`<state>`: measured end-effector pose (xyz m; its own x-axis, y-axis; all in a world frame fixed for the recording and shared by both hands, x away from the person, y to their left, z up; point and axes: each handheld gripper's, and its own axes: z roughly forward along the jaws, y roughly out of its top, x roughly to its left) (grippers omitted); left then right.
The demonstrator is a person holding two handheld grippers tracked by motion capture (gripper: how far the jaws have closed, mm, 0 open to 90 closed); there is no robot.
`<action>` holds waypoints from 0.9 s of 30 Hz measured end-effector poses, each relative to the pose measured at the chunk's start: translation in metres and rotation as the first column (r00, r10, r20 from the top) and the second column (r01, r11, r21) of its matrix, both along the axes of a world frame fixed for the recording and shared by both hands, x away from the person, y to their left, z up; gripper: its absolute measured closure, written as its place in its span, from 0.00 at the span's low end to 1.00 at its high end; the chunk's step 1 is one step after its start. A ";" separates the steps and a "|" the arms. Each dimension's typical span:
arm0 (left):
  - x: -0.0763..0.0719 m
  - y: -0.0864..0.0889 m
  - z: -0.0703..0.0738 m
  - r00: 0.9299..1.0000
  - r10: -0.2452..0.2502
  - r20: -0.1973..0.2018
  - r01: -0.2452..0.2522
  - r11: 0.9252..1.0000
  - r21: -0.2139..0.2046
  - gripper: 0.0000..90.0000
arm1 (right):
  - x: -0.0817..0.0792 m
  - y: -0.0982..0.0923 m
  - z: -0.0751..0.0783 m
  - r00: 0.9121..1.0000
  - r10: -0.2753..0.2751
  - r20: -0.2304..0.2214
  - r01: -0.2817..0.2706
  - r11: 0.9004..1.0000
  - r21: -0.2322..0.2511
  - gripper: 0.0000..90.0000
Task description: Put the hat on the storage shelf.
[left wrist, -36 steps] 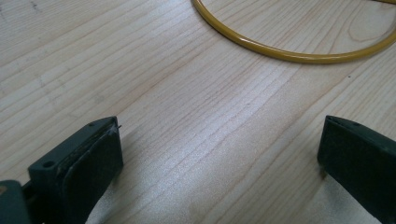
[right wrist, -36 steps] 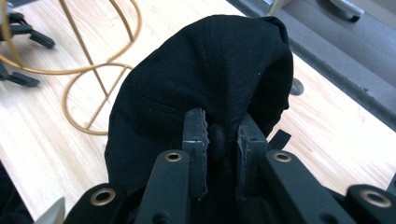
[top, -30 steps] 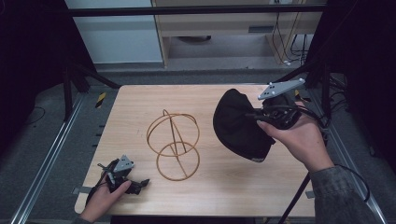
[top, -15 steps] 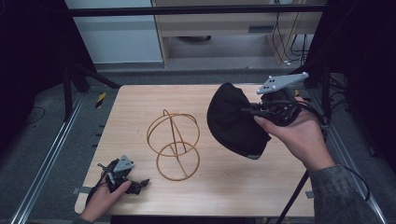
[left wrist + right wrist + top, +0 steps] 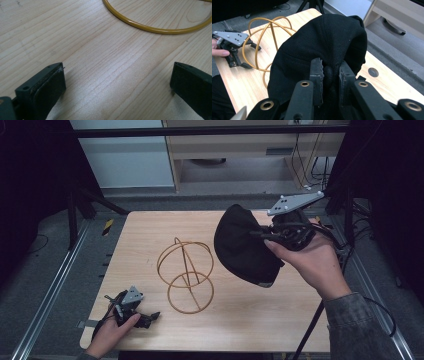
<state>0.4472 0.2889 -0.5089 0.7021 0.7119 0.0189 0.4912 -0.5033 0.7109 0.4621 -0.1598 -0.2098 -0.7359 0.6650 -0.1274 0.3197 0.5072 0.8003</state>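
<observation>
Gripping black cap w/ right tool, wire stand beside, left tool apart

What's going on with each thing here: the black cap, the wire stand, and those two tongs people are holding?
Black cap: lifted off the table, pinched by a fold of cloth.
Wire stand: upright on the table, bare, nothing on it.
Right tongs: shut on the black cap, held in the air.
Left tongs: open, low over the table near the wire stand's bottom ring.
</observation>
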 end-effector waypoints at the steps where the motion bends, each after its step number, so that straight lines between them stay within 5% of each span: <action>1: 0.000 0.000 0.000 1.000 0.000 0.000 0.000 1.000 0.000 0.00 | 0.000 0.002 0.000 1.000 0.003 0.002 -0.003 1.000 0.003 0.86; 27: 0.000 0.000 0.000 1.000 0.001 -0.001 -0.001 1.000 -0.001 0.00 | -0.003 0.052 0.022 0.993 0.111 0.034 -0.113 0.992 0.058 0.86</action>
<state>0.4472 0.2888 -0.5088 0.7011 0.7129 0.0178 0.4926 -0.5022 0.7107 0.4592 -0.1078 -0.1882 -0.8028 0.5853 -0.1135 0.2383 0.4895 0.8388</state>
